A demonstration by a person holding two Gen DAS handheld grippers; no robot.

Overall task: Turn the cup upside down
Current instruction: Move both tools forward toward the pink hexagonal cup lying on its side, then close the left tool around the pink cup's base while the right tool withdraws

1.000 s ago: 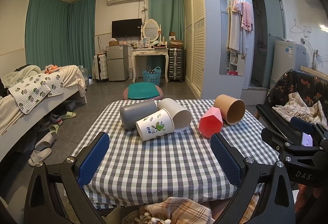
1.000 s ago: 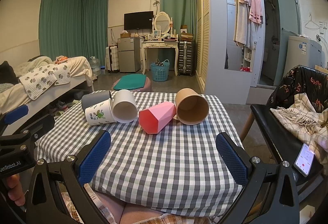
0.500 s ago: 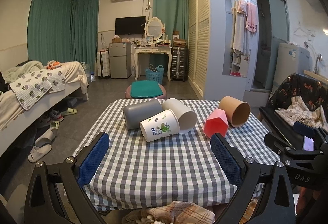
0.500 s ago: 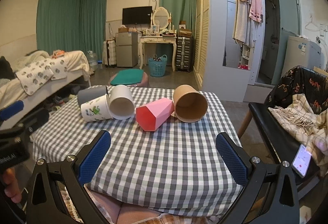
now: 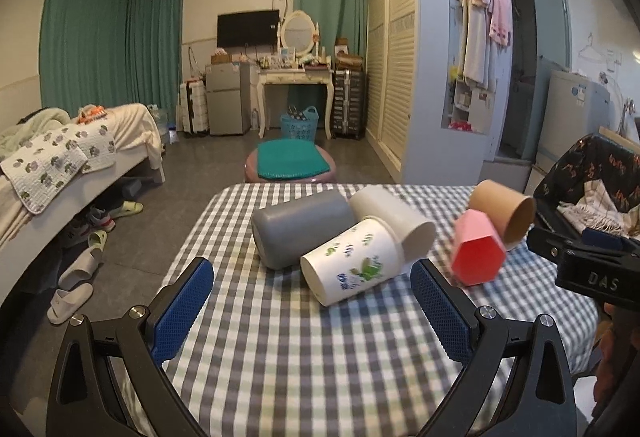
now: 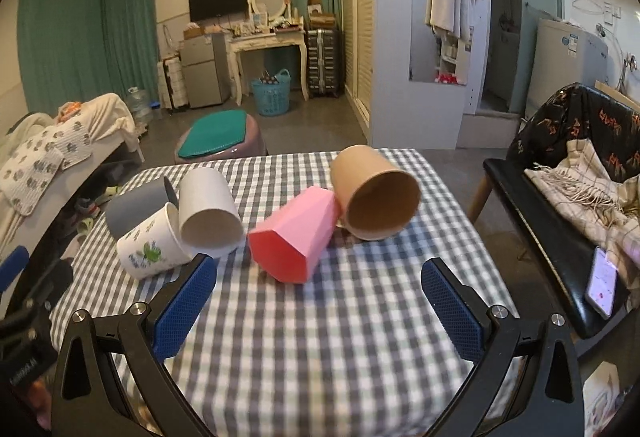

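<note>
Several cups lie on their sides on the checked table (image 5: 320,349): a grey cup (image 5: 298,227), a white printed cup (image 5: 354,265), a plain white cup (image 5: 394,217), a pink faceted cup (image 5: 476,249) and a brown paper cup (image 5: 504,211). My left gripper (image 5: 312,311) is open and empty, just short of the printed cup. In the right wrist view the pink cup (image 6: 296,235) and brown cup (image 6: 374,193) lie ahead of my open, empty right gripper (image 6: 318,307); the printed cup (image 6: 154,243), white cup (image 6: 208,209) and grey cup (image 6: 136,207) lie to the left.
A round stool with a green cushion (image 5: 290,165) stands beyond the table. A bed (image 5: 60,173) is at the left, with slippers (image 5: 72,297) on the floor. A black chair with a blanket (image 6: 580,181) and a phone (image 6: 602,287) is at the right.
Both grippers have moved forward over the table toward the cups, which now look larger and closer. The cups have not moved. Both grippers stay open.
</note>
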